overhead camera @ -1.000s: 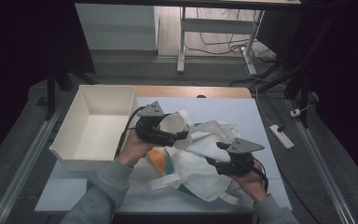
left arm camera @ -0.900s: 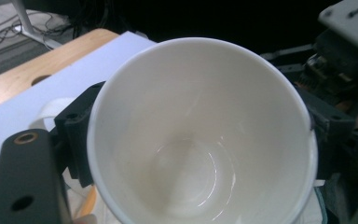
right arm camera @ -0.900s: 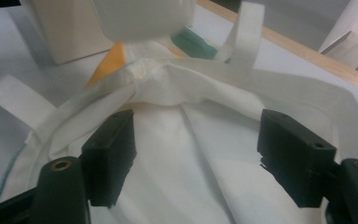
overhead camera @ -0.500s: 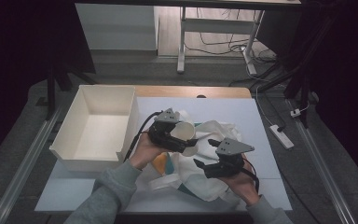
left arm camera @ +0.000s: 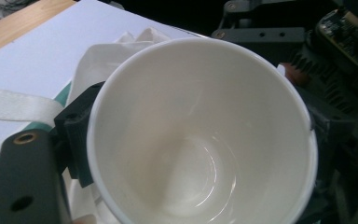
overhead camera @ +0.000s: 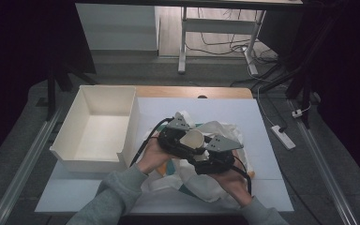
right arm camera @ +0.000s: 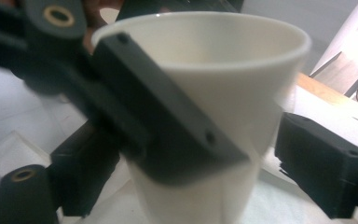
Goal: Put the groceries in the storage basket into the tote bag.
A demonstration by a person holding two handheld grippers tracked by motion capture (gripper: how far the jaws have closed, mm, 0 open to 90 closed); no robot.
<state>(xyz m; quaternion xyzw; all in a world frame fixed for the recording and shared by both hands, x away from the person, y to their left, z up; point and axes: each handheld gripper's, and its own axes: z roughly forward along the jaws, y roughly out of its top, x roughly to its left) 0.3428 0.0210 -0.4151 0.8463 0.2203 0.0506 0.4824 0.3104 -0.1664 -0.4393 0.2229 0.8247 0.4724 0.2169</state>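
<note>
A white paper cup (overhead camera: pixel 193 138) hangs over the middle of the table, and its inside is bare (left arm camera: pixel 186 154). My left gripper (overhead camera: pixel 182 137) is shut on it, one black pad (left arm camera: pixel 77 140) pressed against the cup's outer wall, the other hidden behind the cup. My right gripper (overhead camera: pixel 202 152) meets it from the right and is open, with its pads (right arm camera: pixel 324 170) on either side of the cup (right arm camera: pixel 205 116) and close to its wall. The left gripper's jaw crosses the cup's front in the right gripper view. A crumpled white cloth bag (overhead camera: pixel 220 133) with teal print lies under both.
A deep white box (overhead camera: pixel 75 140) stands at the table's left. The bag lies on a white sheet (overhead camera: pixel 234 110), with a wooden strip (overhead camera: pixel 192 92) behind it. A strap of the bag (left arm camera: pixel 14 109) runs left. A power strip (overhead camera: pixel 283 137) lies on the floor at right.
The left gripper has carried the cup rightward and nearer to me. The right gripper has swung left and up until its jaws bracket the cup.
</note>
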